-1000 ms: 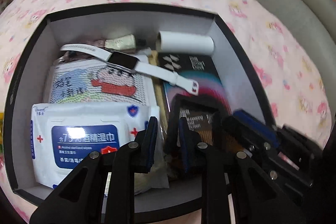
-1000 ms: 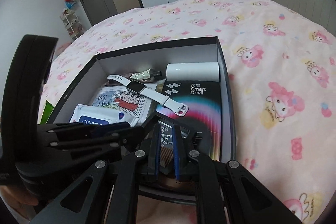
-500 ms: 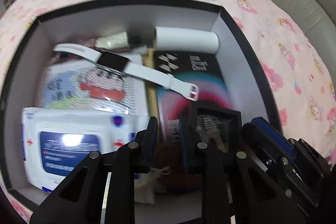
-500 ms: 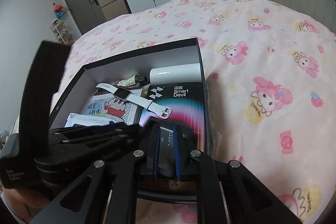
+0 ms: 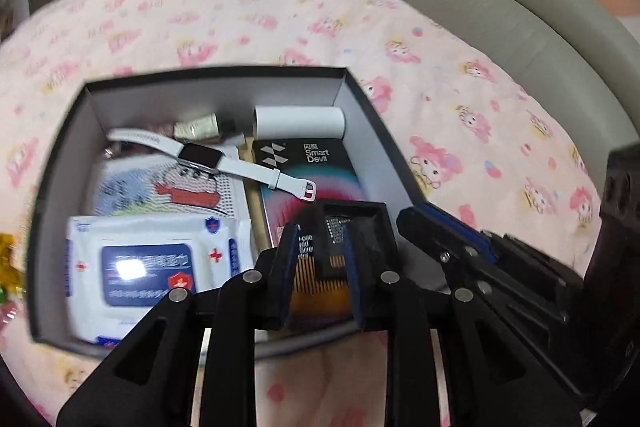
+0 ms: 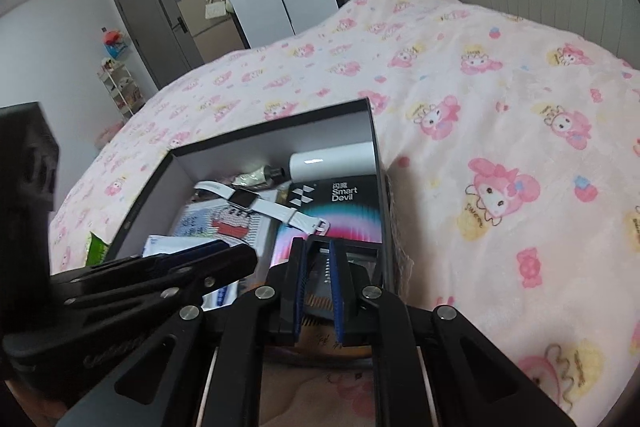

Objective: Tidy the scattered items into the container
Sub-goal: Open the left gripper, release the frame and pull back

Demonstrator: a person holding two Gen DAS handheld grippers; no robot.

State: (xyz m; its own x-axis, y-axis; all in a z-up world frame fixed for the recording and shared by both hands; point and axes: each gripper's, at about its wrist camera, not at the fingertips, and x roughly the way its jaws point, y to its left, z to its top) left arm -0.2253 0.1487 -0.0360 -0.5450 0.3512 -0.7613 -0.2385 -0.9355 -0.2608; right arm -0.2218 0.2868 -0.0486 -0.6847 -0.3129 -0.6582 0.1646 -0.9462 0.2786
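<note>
A black box (image 5: 372,111) with a grey inside sits on the pink bed. It holds a white smartwatch (image 5: 208,157), a wipes pack (image 5: 148,263), a cartoon packet (image 5: 168,187), a Smart Devil box (image 5: 312,167), a white cylinder (image 5: 300,121), a small tube (image 5: 198,127) and a small black packet (image 5: 352,223) at its near right. My left gripper (image 5: 320,271) hovers above the box's near edge, jaws slightly apart and empty. My right gripper (image 6: 318,291) hovers beside it over the black packet (image 6: 340,259), jaws slightly apart and empty. The box also shows in the right wrist view (image 6: 280,147).
The pink cartoon blanket (image 6: 480,107) surrounds the box. A grey padded headboard (image 5: 500,19) runs along the right. A green packet (image 6: 96,247) lies left of the box. Wardrobes and a door stand behind the bed.
Both grippers have pulled back and up from inside the box. The small black packet stays lying in the box's near right corner.
</note>
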